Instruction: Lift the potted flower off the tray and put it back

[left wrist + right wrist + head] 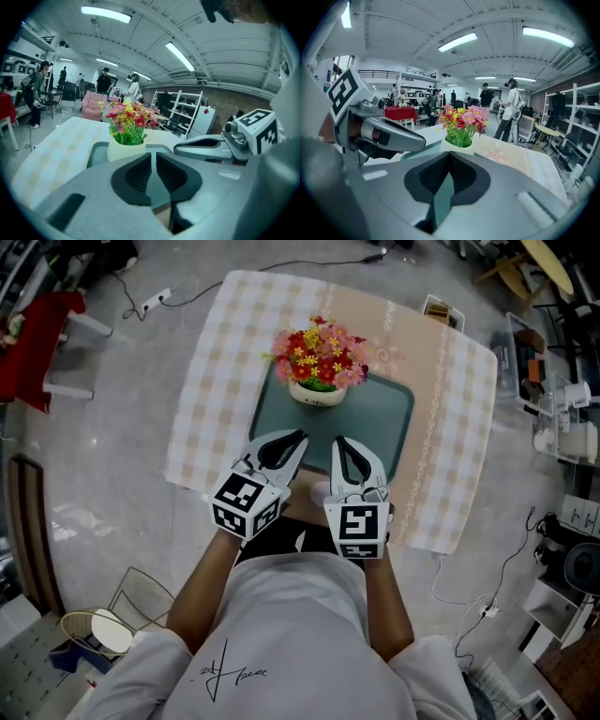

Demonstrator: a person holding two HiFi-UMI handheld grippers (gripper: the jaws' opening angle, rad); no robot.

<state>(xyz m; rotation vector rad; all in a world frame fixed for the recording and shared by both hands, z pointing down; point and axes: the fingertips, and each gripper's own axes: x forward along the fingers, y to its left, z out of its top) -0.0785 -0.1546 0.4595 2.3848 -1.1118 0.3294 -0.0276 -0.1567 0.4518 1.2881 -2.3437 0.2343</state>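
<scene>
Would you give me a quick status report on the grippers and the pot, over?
Left gripper shut, empty. Right gripper shut, empty. Pot upright on tray, apart from both. Nothing in the way.

— What kind of place is this?
— A lab or workshop hall. Strip lights (105,14) on a bare ceiling at upper left, metal shelving racks (180,110) mid-frame, a corded power strip (155,299) on the concrete floor (122,427), and a person in a headset (513,108) behind.
</scene>
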